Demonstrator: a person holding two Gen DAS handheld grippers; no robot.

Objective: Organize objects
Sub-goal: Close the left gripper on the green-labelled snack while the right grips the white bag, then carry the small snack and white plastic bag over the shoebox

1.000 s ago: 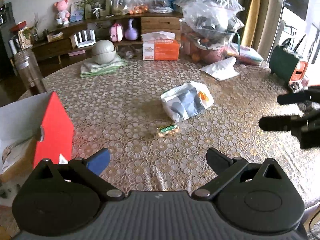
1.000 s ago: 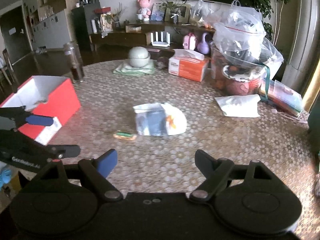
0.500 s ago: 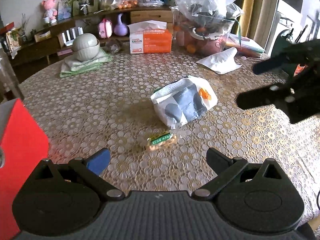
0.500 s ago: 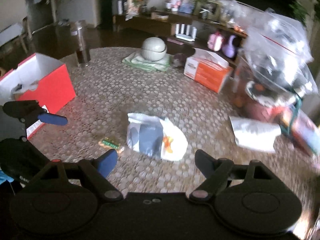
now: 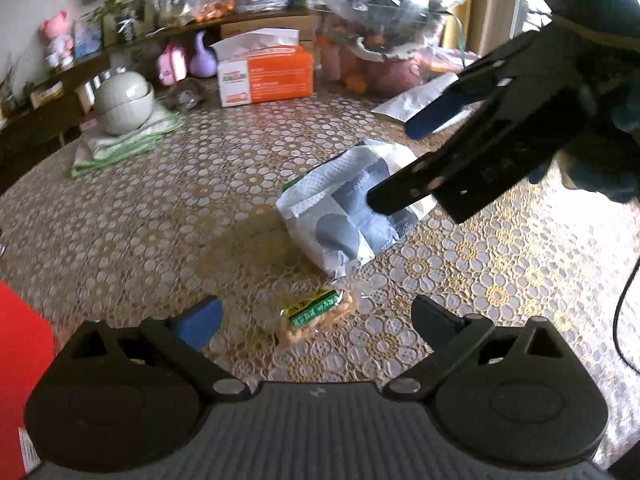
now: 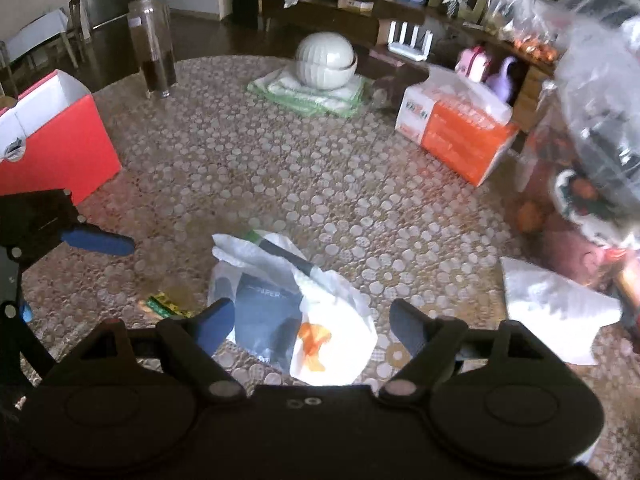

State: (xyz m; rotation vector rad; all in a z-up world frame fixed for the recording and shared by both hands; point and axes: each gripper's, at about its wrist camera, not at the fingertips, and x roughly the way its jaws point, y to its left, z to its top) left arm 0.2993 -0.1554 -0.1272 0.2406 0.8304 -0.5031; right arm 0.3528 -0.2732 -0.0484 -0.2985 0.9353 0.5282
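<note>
Lace-patterned table [image 5: 152, 208], mid area: my left tool [image 5: 316, 316] closing slightly, nothing gripped, snack packet [image 5: 318, 314] between its tips, long axis slanting across the gap. My right tool [image 6: 312, 320] wide, empty, over white plastic bag [image 6: 296, 312].

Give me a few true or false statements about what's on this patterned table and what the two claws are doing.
1. The small clear snack packet with a green label lies between the left claw's fingers. True; the jaws are closing, not yet pressing it.
2. The right claw grips the white and grey plastic bag. False; it is open above the bag.
3. The orange and white tissue box stands on the patterned table. True.
4. The red open-topped cardboard box holds the snack packet. False; the packet lies on the table beside the bag.
5. The pale round lidded bowl sits on the tissue box. False; it rests on a folded green cloth.
</note>
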